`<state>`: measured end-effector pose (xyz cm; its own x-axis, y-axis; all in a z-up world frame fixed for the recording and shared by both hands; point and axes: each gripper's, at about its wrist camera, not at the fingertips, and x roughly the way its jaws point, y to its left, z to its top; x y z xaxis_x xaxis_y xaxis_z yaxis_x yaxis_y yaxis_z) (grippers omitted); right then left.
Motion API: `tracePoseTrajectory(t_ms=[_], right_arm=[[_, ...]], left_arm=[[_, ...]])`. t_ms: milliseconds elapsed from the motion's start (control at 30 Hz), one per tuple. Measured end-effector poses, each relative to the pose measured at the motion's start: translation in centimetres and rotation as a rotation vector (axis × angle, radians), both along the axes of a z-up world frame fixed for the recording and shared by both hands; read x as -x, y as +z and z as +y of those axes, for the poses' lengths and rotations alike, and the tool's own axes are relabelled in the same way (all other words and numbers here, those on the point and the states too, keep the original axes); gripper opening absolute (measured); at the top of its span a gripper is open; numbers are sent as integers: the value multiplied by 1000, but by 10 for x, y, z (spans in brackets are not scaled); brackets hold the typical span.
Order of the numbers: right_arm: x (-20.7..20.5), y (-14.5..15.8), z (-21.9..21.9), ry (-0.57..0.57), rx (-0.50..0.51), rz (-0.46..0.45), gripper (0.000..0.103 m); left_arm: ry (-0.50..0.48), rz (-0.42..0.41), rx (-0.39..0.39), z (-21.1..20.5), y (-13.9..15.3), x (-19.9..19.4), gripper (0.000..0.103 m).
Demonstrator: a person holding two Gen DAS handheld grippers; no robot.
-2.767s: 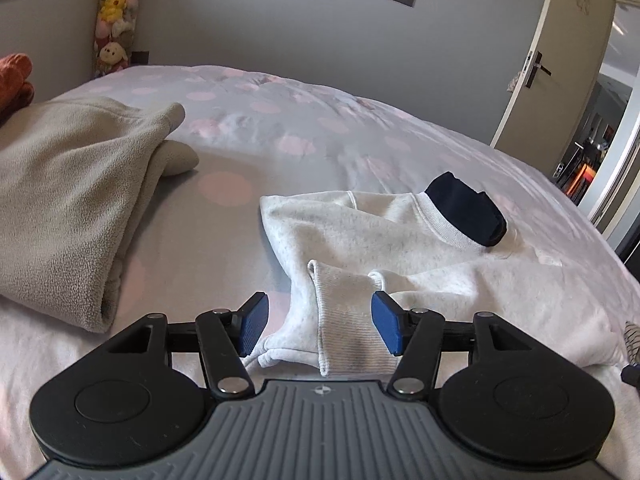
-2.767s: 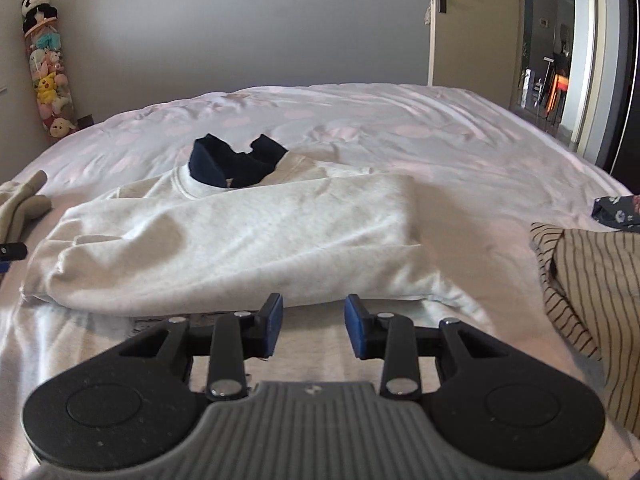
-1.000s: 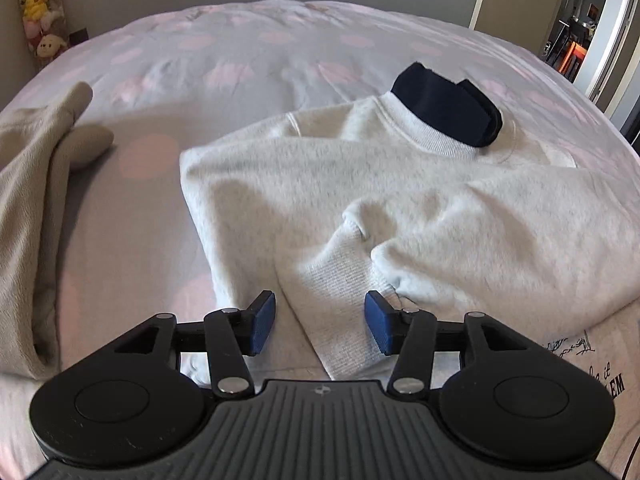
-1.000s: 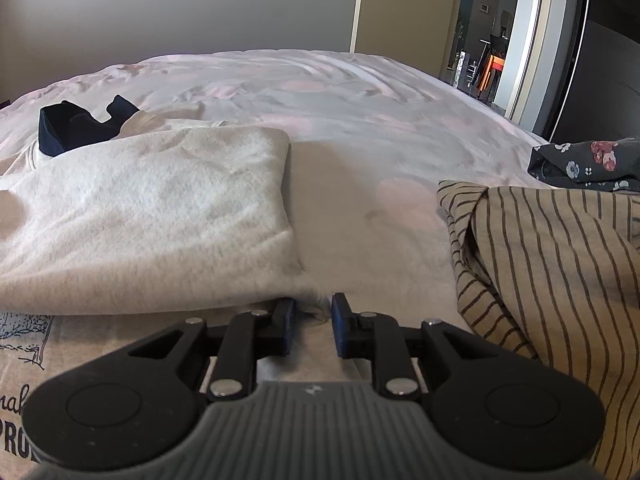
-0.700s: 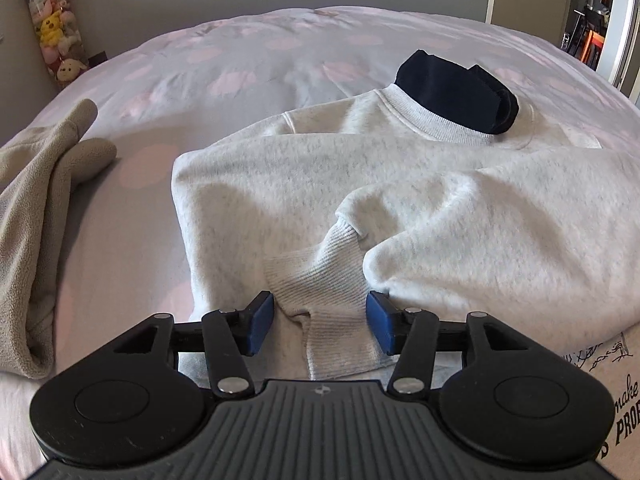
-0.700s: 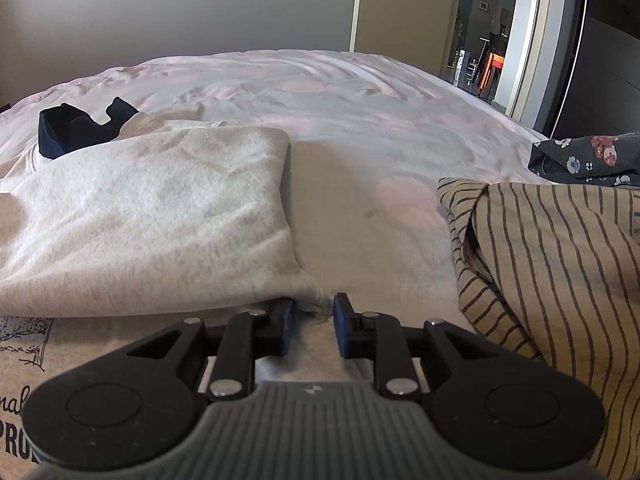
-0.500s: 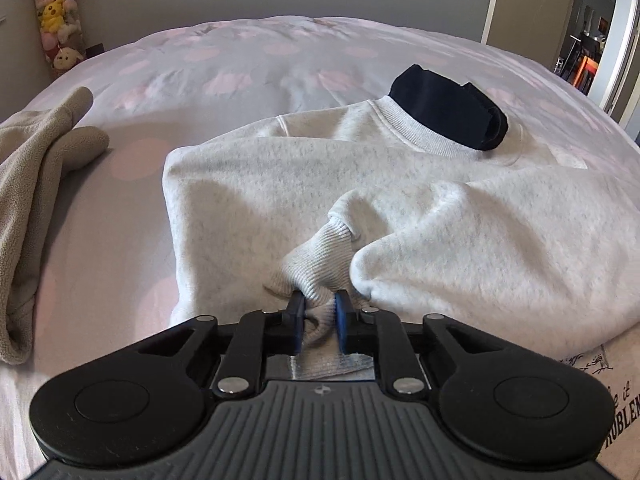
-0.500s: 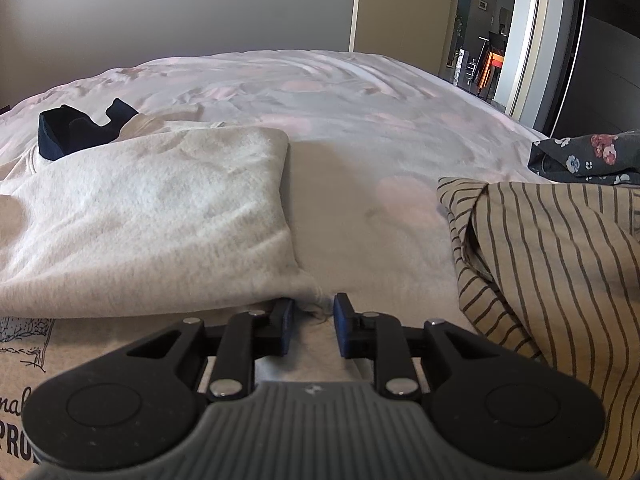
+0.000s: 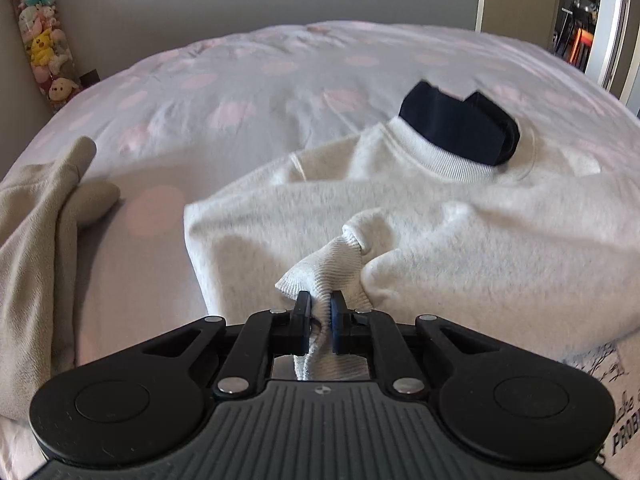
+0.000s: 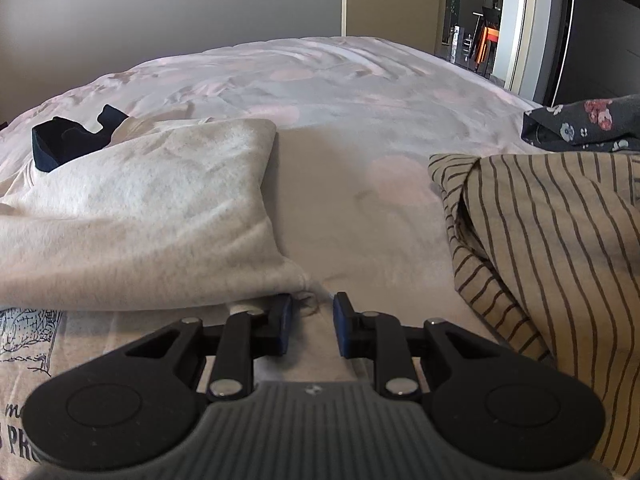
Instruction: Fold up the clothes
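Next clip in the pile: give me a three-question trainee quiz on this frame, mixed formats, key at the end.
1. True or false: the left gripper is shut on the ribbed cuff of the white sweatshirt.
2. Multiple choice: the right gripper is A) shut on the striped garment, B) open near the sweatshirt's corner, C) out of view.
3. Fill in: the dark fabric at the sweatshirt's neck is ____ in colour.

Key: 1 true; 2 B; 3 navy.
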<state>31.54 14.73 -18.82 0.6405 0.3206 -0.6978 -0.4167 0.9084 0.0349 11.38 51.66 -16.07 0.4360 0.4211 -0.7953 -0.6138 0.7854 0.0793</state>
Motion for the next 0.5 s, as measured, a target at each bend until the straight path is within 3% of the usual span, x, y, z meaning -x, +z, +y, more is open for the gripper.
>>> tracePoseTrajectory(t_ms=[133,300,500], right_arm=[[-6,-4,-27,-52,-53,52,24],[0,-6,-52,-80,-175,88,24],[21,13,-70,-126,-242,130,29]], left_arm=[[1,-8,12,0,-10,7,9],[-33,0,19,-8,12,24,17],[-43,10,30,-29,43,93,38]])
